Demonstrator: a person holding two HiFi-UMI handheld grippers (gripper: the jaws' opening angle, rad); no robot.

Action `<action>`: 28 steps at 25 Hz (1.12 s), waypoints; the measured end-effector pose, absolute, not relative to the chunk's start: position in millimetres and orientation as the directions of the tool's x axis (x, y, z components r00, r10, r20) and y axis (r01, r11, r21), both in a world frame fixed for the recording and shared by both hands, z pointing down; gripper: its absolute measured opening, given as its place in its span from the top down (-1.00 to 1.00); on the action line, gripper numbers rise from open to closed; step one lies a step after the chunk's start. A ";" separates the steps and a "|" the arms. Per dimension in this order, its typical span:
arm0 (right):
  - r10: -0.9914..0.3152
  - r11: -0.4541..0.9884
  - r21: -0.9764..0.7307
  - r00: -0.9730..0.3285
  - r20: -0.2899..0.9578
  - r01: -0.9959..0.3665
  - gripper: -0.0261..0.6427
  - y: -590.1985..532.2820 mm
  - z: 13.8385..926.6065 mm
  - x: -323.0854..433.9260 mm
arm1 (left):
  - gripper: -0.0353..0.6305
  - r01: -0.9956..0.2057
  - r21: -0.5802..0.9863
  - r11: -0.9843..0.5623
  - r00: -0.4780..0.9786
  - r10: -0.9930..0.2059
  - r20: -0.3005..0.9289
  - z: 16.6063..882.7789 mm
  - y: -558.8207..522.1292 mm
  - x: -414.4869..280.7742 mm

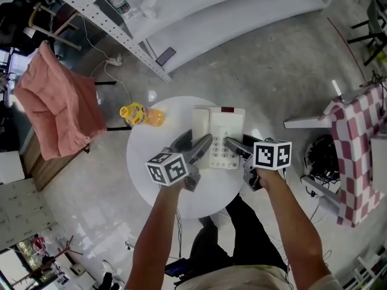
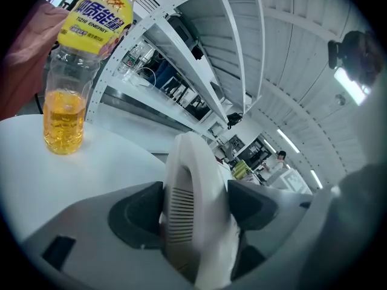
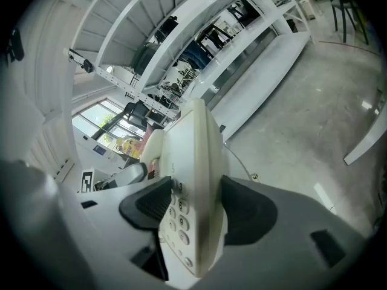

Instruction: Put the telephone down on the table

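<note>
A white desk telephone with a keypad and a red display lies over the round white table. Its handset rests along the base's left side. My left gripper is shut on the handset, whose slotted end fills the gap between the jaws. My right gripper is shut on the base's right edge, with the keypad against the left pad. Whether the telephone touches the tabletop I cannot tell.
A bottle with a yellow label and orange drink stands at the table's far left. A pink cloth drapes a chair to the left, a checked cloth covers furniture to the right, and white shelving lies beyond.
</note>
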State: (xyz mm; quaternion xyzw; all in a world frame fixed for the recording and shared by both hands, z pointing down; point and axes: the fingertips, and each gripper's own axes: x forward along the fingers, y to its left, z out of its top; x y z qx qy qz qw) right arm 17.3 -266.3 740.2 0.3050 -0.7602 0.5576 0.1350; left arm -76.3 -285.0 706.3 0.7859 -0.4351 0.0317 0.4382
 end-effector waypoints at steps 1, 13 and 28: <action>-0.311 0.192 -0.766 -0.778 0.546 -0.614 0.19 -266.3 742.3 17.1 | -0.09 -0.712 0.661 -0.238 0.619 -0.656 0.431 708.4 -285.2 -76.4; -0.291 0.169 -0.762 -0.771 0.567 -0.625 0.19 -264.1 768.2 18.8 | -0.09 -0.708 0.668 -0.231 0.628 -0.639 0.444 734.8 -284.6 -74.3; -0.318 0.177 -0.740 -0.750 0.580 -0.648 0.18 -268.1 777.7 21.3 | -0.09 -0.700 0.676 -0.231 0.634 -0.637 0.438 743.9 -290.0 -74.2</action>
